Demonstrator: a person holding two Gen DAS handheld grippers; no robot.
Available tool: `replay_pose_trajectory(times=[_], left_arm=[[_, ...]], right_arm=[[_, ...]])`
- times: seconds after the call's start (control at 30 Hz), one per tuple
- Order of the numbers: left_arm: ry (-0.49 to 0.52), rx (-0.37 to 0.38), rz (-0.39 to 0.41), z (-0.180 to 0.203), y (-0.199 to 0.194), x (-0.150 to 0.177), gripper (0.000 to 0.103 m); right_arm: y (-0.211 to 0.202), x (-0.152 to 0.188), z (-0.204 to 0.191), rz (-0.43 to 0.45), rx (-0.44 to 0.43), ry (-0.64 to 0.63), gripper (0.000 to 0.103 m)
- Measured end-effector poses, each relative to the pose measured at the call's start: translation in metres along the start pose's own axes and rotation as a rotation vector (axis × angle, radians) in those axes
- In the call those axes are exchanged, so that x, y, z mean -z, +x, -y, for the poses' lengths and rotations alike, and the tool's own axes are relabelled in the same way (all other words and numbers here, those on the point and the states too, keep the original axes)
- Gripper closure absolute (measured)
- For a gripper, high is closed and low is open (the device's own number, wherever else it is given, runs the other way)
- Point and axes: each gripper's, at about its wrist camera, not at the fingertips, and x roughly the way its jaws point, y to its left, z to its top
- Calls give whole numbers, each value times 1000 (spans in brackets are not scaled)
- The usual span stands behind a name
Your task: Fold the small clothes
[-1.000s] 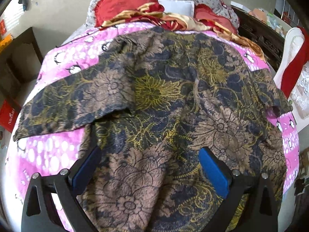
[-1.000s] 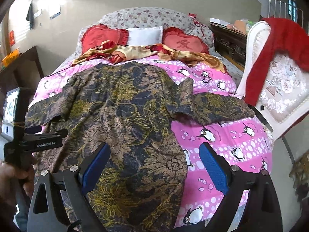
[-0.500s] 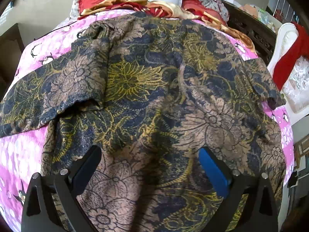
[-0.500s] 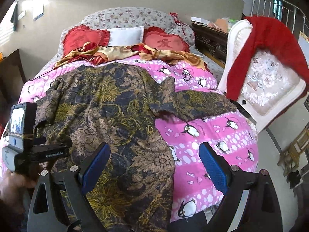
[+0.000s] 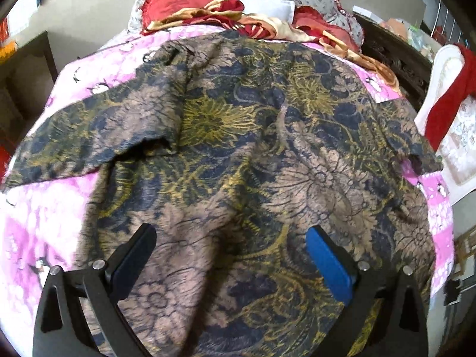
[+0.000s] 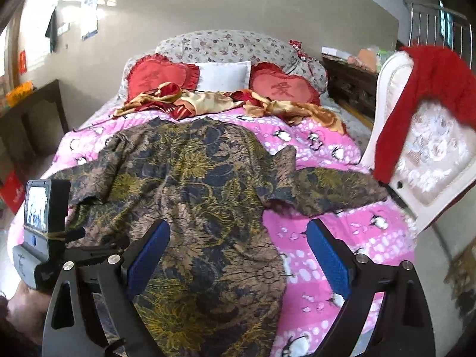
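matt floral-print cloth shirt (image 6: 193, 196) on a soft pink quilted blanket (image 6: 336, 238); shiny satin cloth (image 6: 208, 101) behind; dark carved wood cabinet (image 6: 351, 86); fuzzy red throw (image 6: 440, 71).

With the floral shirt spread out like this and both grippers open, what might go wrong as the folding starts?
The shirt is rumpled, so the left gripper may pinch a ridge and fold creases in. Its hem seems to drape over the bed edge, so a tug could drag it off the pink blanket. The right gripper straddles the shirt's side edge and might grab blanket too.
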Motion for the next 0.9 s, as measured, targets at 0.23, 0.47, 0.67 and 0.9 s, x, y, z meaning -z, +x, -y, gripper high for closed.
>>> replay_pose_trajectory(times=[0.23, 0.47, 0.67, 0.9], left_arm=[[-47, -67, 9, -21, -20, 4, 1], [-117, -147, 38, -66, -48, 16, 1], [-175, -218, 65, -138, -75, 15, 0], [-472, -15, 44, -279, -82, 5, 1]], right_arm=[[1, 0, 4, 29, -85, 30, 18], [5, -2, -2, 56, -168, 23, 18], [6, 4, -7, 53, -203, 22, 18], [-1, 19, -2, 30, -145, 28, 18]])
